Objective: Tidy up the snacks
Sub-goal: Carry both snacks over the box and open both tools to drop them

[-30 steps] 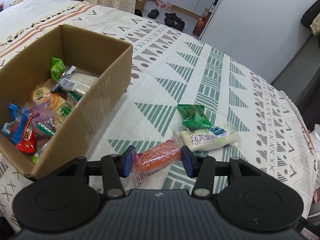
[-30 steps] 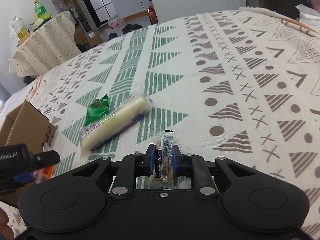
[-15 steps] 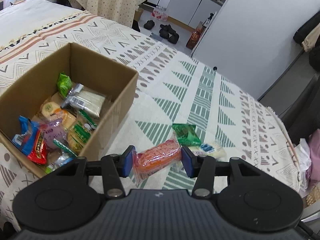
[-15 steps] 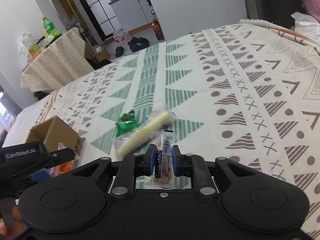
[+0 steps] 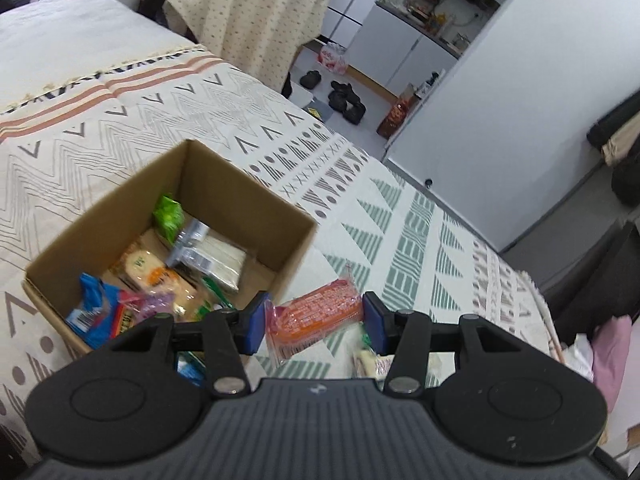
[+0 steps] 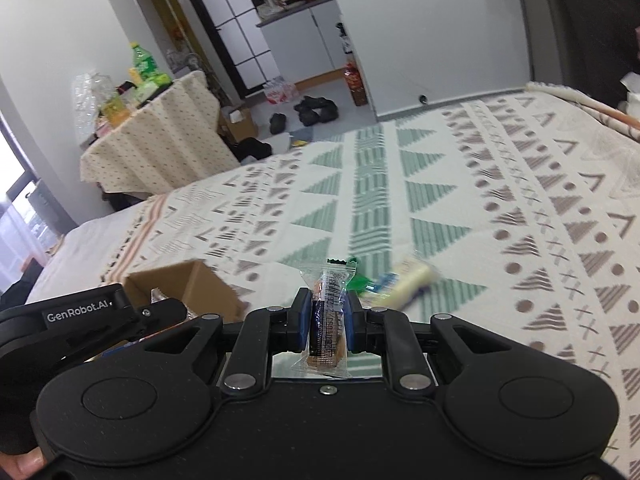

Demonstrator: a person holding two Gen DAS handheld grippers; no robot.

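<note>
left gripper (image 5: 314,316) pinching orange snack (image 5: 316,312) | right gripper (image 6: 327,320) pinching dark snack (image 6: 326,312)

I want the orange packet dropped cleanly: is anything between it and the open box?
Nothing visible. The orange packet, clamped in the left gripper, hangs beside the cardboard box, whose top is open; only snacks lie inside.
</note>
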